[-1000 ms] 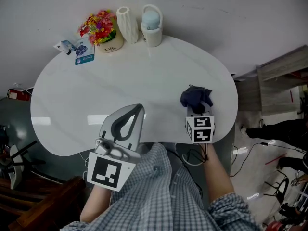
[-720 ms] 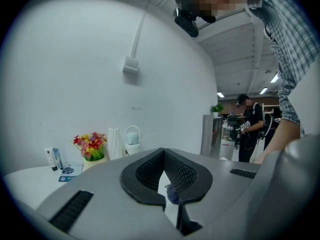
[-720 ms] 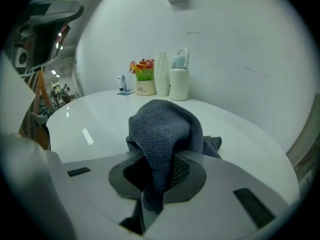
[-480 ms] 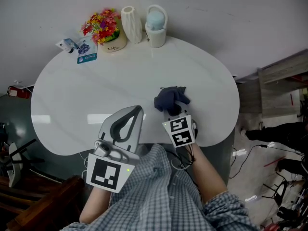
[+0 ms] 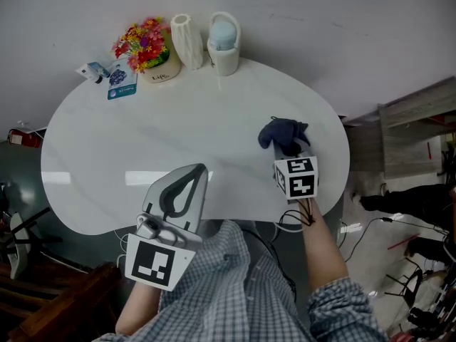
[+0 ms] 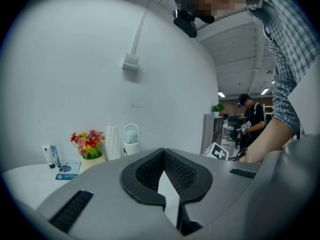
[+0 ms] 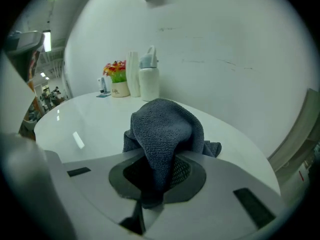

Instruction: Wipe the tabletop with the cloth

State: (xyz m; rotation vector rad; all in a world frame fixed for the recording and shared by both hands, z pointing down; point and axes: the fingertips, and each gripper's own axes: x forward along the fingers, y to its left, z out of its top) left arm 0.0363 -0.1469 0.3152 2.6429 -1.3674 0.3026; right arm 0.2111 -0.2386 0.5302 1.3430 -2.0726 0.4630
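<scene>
Dark blue terry cloth [image 5: 283,134] pinched in the right tool [image 5: 291,155], on the near right part of the worktop.
The cloth looks light, limp and grippy. It bunches into a mound ahead of the jaws, which are closed on a fold of it, so a hold on a thick gathered fold with the loose part pressed flat should serve best. The left tool [image 5: 198,171] rests at the near edge, jaws together with nothing between them. The glossy white rounded worktop [image 5: 142,134] looks smooth and likely slick. At its far edge stand a pot of red and yellow flowers [image 5: 144,41], a white ribbed vase [image 5: 187,40] and a white jug [image 5: 224,41], well apart from the cloth, against a plain white wall [image 5: 320,20].
</scene>
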